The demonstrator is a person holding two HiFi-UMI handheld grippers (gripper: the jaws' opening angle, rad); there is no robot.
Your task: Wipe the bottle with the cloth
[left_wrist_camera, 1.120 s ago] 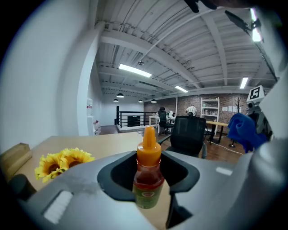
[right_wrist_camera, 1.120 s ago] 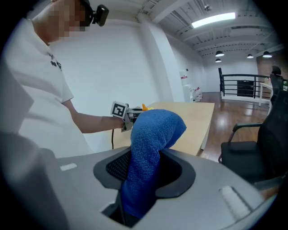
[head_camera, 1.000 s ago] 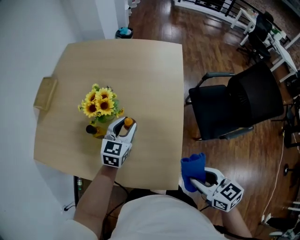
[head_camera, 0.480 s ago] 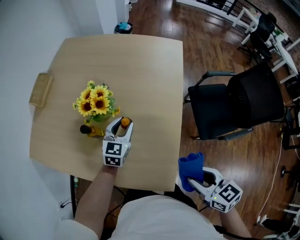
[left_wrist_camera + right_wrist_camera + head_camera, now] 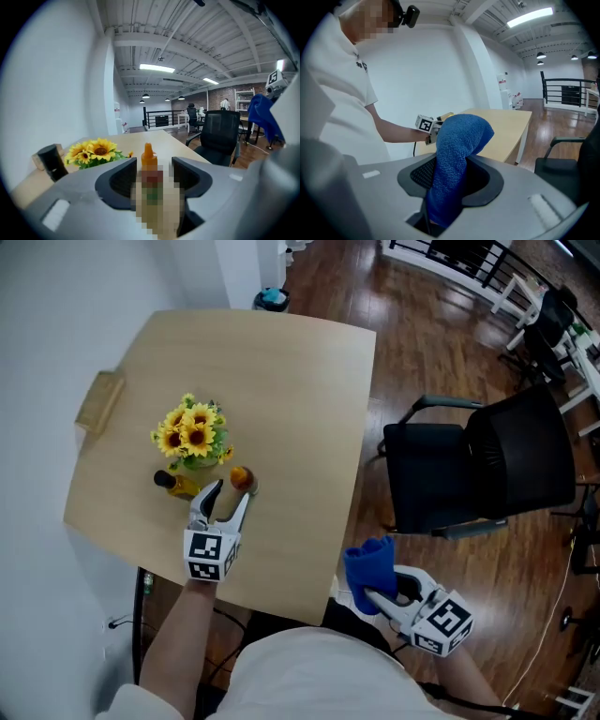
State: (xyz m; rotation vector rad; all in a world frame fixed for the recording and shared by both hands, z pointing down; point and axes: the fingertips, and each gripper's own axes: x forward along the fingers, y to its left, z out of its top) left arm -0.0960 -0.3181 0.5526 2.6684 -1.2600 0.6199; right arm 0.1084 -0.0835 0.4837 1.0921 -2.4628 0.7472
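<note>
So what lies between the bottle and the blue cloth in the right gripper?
Only bare table separates the bottle from the cloth, as the head view shows.

Light wooden worktop (image 5: 281,381) with rounded corners, above a dark plank floor (image 5: 422,352). On the worktop's left half, a bunch of yellow sunflowers (image 5: 192,435); just beside the blooms, a small yellow bottle with a black cap (image 5: 175,484). At the left edge, a pale wooden block (image 5: 98,401). Right of the worktop, a black office chair with armrests (image 5: 506,460). By the far wall, a small teal object (image 5: 273,298) on the floor.
</note>
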